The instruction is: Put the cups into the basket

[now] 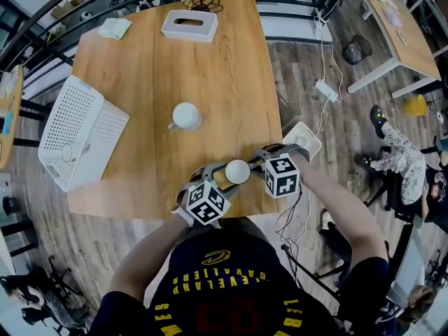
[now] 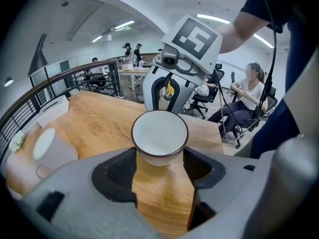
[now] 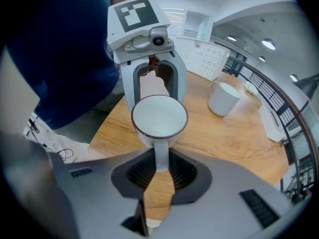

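Right tongs [image 3: 160, 167], cup [image 3: 159, 116] handle clamped between

A big wooden table [image 1: 210, 61] stands on a floor [image 1: 294, 68] of grey-brown wooden boards. A black railing [image 2: 94, 81] curves round the far side. Another light table [image 1: 409, 40] stands at the right. Black chairs [image 2: 202, 101] stand farther back. Long lights [image 2: 124, 24] shine on the white ceiling [image 2: 164, 9]

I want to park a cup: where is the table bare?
Bare wood: between the basket and the mug, between the mug and the tissue box, and along the table's right side. The near edge is crowded: the left gripper and right gripper hold the cup.
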A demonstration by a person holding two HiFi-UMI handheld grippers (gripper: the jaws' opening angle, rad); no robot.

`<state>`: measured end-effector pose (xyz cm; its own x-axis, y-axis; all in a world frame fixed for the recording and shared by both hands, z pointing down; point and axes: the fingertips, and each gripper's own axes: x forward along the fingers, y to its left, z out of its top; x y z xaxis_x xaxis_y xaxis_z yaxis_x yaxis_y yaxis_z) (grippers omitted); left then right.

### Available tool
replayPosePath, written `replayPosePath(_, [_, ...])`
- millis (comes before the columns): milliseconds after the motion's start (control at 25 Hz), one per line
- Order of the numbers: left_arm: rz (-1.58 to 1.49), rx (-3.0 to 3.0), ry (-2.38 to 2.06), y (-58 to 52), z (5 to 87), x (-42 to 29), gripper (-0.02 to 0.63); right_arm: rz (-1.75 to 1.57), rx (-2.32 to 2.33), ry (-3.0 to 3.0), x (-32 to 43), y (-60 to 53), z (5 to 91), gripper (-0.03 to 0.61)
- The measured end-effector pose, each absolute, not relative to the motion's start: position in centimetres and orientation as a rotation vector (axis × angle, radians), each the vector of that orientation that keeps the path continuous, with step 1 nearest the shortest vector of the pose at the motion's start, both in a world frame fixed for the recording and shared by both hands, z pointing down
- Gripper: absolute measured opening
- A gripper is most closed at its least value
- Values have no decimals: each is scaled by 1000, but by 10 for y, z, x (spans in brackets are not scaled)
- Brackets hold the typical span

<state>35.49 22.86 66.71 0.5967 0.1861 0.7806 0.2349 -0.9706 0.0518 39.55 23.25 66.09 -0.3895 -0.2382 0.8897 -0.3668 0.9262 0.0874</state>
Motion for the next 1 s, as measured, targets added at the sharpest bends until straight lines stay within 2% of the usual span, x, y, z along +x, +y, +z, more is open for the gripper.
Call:
replayPosePath(560, [-1250, -2894, -162, 196, 634, 266, 304, 29, 322, -2088, 305, 193, 626, 69])
replayPosePath(1000, [-1014, -3067, -87, 153, 556, 127, 305, 0, 264, -2224, 164, 147, 553, 67])
